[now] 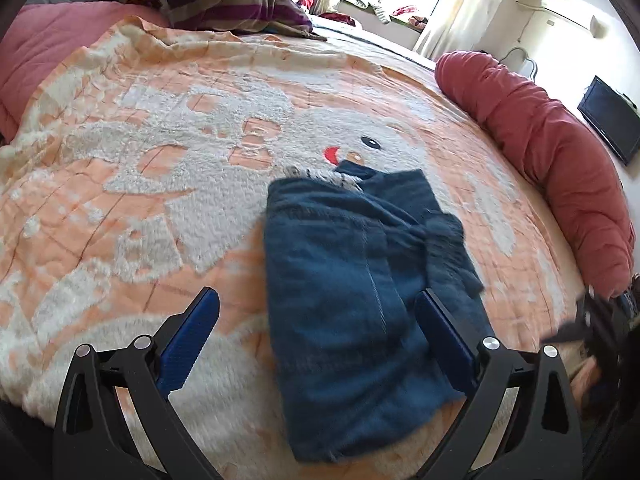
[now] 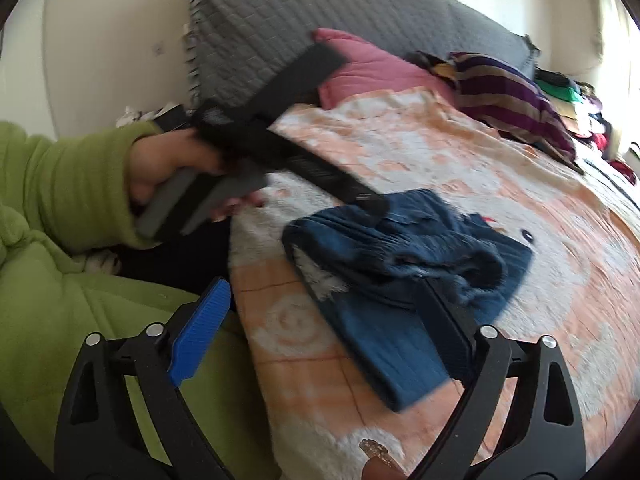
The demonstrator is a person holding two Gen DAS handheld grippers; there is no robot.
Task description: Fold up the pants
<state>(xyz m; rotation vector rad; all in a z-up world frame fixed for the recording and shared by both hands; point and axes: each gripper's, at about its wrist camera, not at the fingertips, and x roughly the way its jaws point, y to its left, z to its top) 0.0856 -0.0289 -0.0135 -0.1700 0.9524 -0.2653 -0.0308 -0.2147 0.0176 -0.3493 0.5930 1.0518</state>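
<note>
**Inspector A:** Left gripper (image 1: 316, 312): jaws spread wide over the near end of the folded pants (image 1: 360, 280), holding nothing.

**Inspector B:** Right gripper (image 2: 320, 320): jaws likewise wide apart, empty. The pants lie bunched on the orange-and-white blanket (image 2: 440, 152) on the bed. Beyond them, a striped pillow (image 1: 224, 0).

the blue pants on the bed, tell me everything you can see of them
The pants are dark blue, a soft, fuzzy-looking fabric with a pale fleecy lining showing at one end. They lie folded into a thick, rumpled bundle on the peach and white blanket, lumpy rather than flat. Neither tool grips them; both stand open beside the bundle.
</note>
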